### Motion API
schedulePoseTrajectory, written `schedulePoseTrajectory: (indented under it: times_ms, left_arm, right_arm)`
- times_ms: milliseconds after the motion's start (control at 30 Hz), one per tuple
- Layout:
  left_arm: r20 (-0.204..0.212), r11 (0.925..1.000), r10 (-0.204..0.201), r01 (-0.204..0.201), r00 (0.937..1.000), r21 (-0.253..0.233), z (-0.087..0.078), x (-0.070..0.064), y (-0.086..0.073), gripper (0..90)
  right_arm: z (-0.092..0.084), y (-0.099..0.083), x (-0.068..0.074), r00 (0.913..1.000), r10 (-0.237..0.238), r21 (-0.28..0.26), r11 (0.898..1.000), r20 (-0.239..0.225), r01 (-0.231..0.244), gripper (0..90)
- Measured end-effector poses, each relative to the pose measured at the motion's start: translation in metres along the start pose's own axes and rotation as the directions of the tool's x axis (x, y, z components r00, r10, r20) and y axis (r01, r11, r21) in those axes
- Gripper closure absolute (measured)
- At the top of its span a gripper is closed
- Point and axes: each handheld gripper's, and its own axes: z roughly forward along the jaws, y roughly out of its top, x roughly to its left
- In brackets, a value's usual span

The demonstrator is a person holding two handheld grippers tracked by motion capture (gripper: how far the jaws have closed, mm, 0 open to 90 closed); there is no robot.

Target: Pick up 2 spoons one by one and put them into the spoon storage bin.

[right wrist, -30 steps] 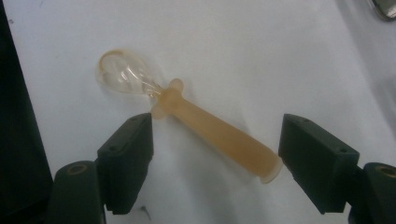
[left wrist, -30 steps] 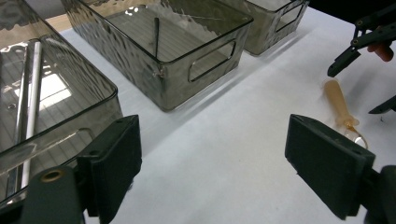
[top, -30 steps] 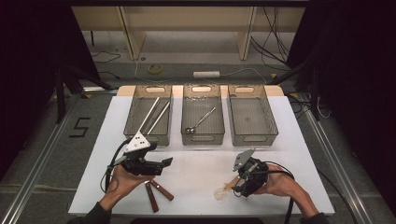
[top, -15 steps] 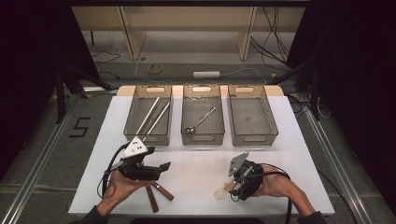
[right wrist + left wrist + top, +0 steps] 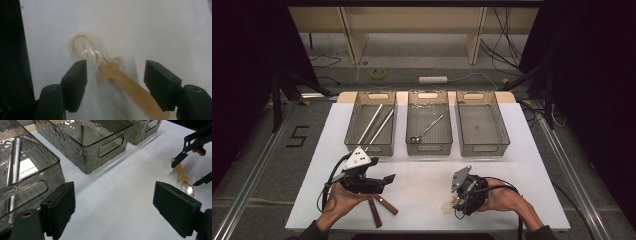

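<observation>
1. White tabletop [image 5: 427, 185] runs under both of your hands, with dark floor showing past its near edge and its two side edges.
2. Your right gripper [image 5: 115, 82] points down at a translucent amber spoon [image 5: 110, 70] lying flat on the white surface.
3. Its jaws have just been closing, yet they stand spread, one on each side of the spoon, and neither pad touches it.
4. In the right gripper view the spoon's neck and the start of its handle lie between the fingers [image 5: 75, 82], the clear bowl reaches out beyond the tips, and the handle runs back toward the gripper body.
5. From the high view that right gripper [image 5: 457, 200] works close to the near edge of the table, with the spoon [image 5: 446, 206] pale beside it.
6. Your left gripper [image 5: 115, 210] has its jaws spread wide with only bare white surface between them.
7. Just behind your left gripper [image 5: 379, 182] lie two brown sticks [image 5: 379, 209], near the front edge.
8. Three smoky bins [image 5: 429, 130] line the far side; ahead of your right fingers a broad stretch of bare table separates them from the bins.
9. Between your two grippers the surface is open.
</observation>
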Motion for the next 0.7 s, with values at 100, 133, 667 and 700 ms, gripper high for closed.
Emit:
schedulePoseTrajectory:
  times_ms: [100,133,667,700]
  left_arm:
    - [-0.001,1.0,0.007,-0.007,1.0,0.004,0.0006,-0.0001,-0.0001,17.7]
    - [0.0,1.0,0.004,-0.004,1.0,0.005,0.0008,-0.0003,-0.0002,17.6]
    - [-0.002,0.9999,0.012,-0.012,0.9999,0.006,0.0014,-0.0012,0.0,18.0]
    - [-0.002,0.9999,0.013,-0.013,0.9999,0.009,0.0014,-0.0014,0.0001,17.9]
  right_arm:
    - [0.0011,0.0008,0.0016,1.0,-0.009,0.005,1.0,-0.002,0.009,41.7]
    - [0.0018,0.0008,0.0015,0.9998,-0.018,0.005,1.0,-0.003,0.018,42.8]
    - [0.0062,0.0023,0.0002,0.997,-0.075,0.017,0.997,0.017,0.075,58.9]
    - [0.0062,0.0022,0.0001,0.997,-0.076,0.017,0.997,0.015,0.076,59.4]
